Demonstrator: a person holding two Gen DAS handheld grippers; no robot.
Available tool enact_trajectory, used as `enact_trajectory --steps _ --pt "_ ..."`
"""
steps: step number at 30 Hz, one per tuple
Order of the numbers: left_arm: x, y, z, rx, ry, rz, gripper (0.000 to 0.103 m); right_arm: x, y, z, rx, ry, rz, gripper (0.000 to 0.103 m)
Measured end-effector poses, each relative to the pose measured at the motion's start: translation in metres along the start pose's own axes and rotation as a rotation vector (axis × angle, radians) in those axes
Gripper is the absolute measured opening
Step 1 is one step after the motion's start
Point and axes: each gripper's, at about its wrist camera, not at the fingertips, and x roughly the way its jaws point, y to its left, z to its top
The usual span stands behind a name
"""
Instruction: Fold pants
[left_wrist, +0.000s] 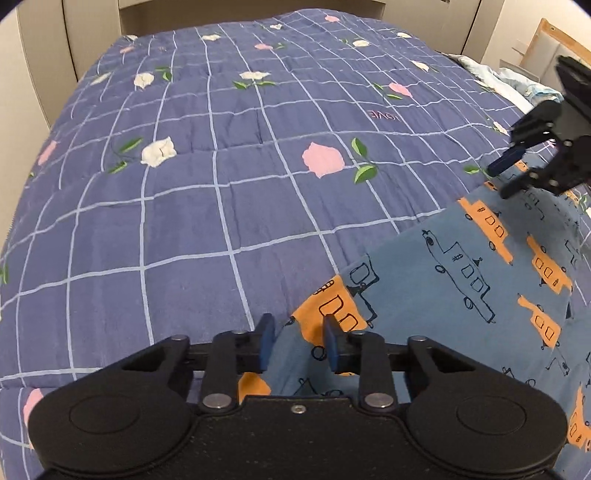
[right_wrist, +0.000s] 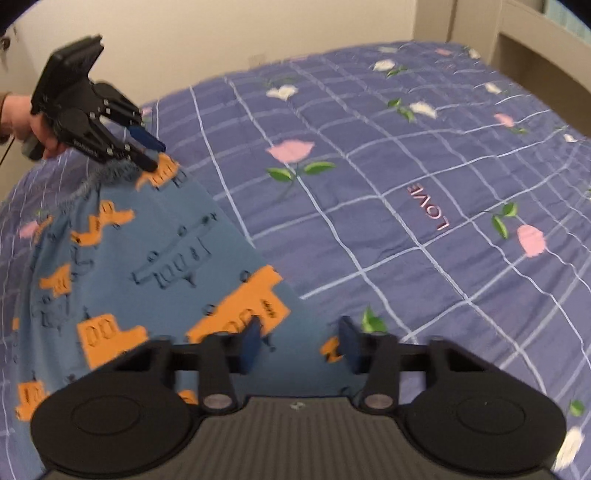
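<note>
Blue pants with orange and outlined car prints (left_wrist: 461, 266) lie on the bed, also in the right wrist view (right_wrist: 155, 258). My left gripper (left_wrist: 299, 343) is open, its blue pads either side of a raised corner of the pants near the gathered waistband. It also shows in the right wrist view (right_wrist: 151, 155) at the pants' far corner. My right gripper (right_wrist: 301, 343) is open over the near edge of the pants. It also shows in the left wrist view (left_wrist: 506, 177) at the far end of the pants.
The bed has a purple checked quilt with flower prints (left_wrist: 221, 177), also in the right wrist view (right_wrist: 406, 166). A light blue bundle of bedding (left_wrist: 517, 79) lies at the far right. Cream walls and a headboard (right_wrist: 535, 33) border the bed.
</note>
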Motion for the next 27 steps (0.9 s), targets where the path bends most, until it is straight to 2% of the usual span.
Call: enact_trajectory --steps 5,9,10,11,12,13,18,21,22,24,25,26,27 --pt "0.005 0.005 0.0 0.002 0.041 -0.034 0.025 0.022 -0.023 0.01 -0.005 0.058 0.027 0.035" --pt "0.009 0.005 -0.002 0.026 0.073 -0.069 0.025 0.034 -0.034 0.014 0.013 0.149 0.165 0.036" --pt "0.011 0.005 -0.003 0.034 0.08 -0.068 0.024 0.036 -0.035 0.013 0.002 0.163 0.175 0.035" --pt "0.012 0.006 -0.002 0.034 0.08 -0.068 0.021 0.038 -0.035 0.012 -0.011 0.17 0.172 0.028" --pt "0.013 0.006 -0.001 0.034 0.073 -0.057 0.008 0.038 -0.036 0.011 -0.016 0.168 0.171 0.02" --pt "0.012 0.007 0.0 0.029 0.061 -0.046 0.003 0.037 -0.038 0.011 -0.014 0.158 0.171 0.004" --pt "0.005 0.014 0.013 -0.002 -0.007 0.018 0.001 0.021 -0.047 0.015 0.023 0.086 0.175 0.002" --pt "0.013 0.016 0.02 -0.012 -0.007 0.071 0.001 0.015 -0.058 0.019 0.051 0.032 0.122 0.001" --pt "0.018 0.015 0.021 -0.015 0.008 0.082 0.002 0.014 -0.063 0.02 0.069 0.016 0.108 0.001" --pt "0.023 0.01 0.024 -0.009 0.024 0.125 0.015 0.02 -0.067 0.02 0.087 0.025 0.069 0.002" --pt "0.02 0.007 0.027 -0.014 0.008 0.147 0.023 0.026 -0.066 0.019 0.086 0.05 0.053 0.008" --pt "0.014 0.006 0.028 -0.023 -0.009 0.16 0.042 0.027 -0.067 0.017 0.091 0.063 0.041 0.016" --pt "0.006 0.004 0.032 -0.026 -0.035 0.169 0.056 0.02 -0.07 0.015 0.105 0.044 0.048 0.022"
